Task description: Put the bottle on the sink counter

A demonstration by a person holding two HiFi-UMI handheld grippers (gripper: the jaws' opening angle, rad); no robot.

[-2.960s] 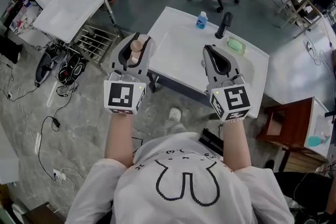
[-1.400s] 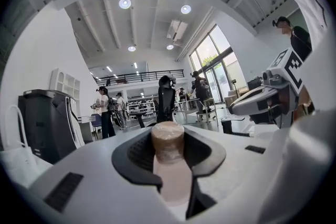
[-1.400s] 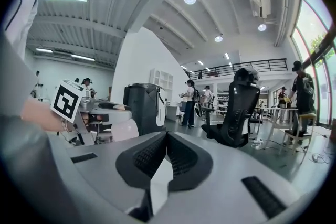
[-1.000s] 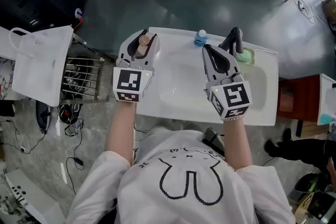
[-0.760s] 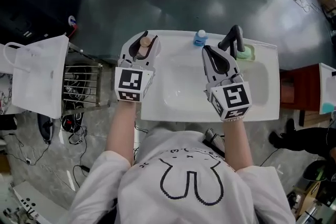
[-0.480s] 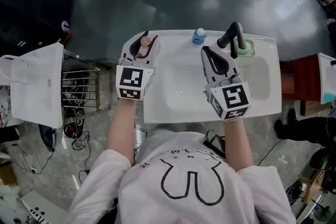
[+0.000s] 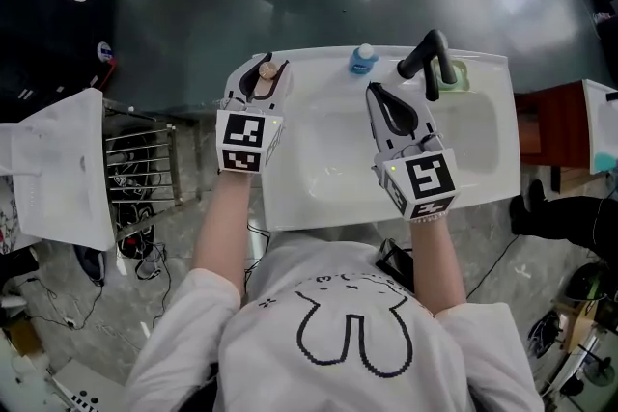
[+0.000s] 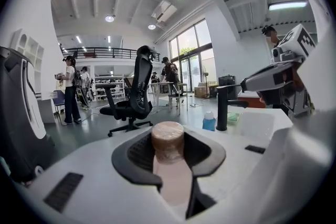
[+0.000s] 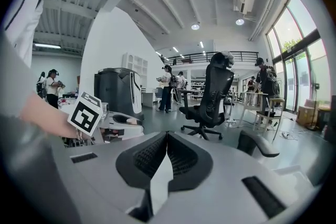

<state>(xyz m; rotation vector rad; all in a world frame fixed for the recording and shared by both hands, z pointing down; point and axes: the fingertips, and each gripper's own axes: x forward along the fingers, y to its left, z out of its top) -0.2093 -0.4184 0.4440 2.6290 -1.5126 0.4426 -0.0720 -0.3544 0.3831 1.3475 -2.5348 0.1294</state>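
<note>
My left tongs (image 7: 262, 72) are closed on the bottle (image 7: 269, 69). It sits between the two jaws, and both jaws press on its sides. In the left gripper view the bottle stands straight up. It has a round brown cap and a pale pink body. From the head view, the bottle is over the back left corner of the white sink worktop (image 7: 483, 180), close to the edge. I cannot tell if its bottom touches the worktop or hangs just above it. My right tongs (image 7: 385, 101) are squeezed all the way together, and nothing is between the jaws. They are over the bowl of the sink, just in front of the black tap (image 7: 431, 61). A small blue bottle (image 7: 363, 59) stands at the back of the worktop, between my two tongs and just left of the tap. A green thing (image 7: 455, 76) lies just to the right of the tap, and I cannot tell what it is. A wire rack (image 7: 141, 171) stands on the floor to the left of the sink. A black office chair (image 8: 133, 93) stands on the grey floor past the sink, well apart from it.
</note>
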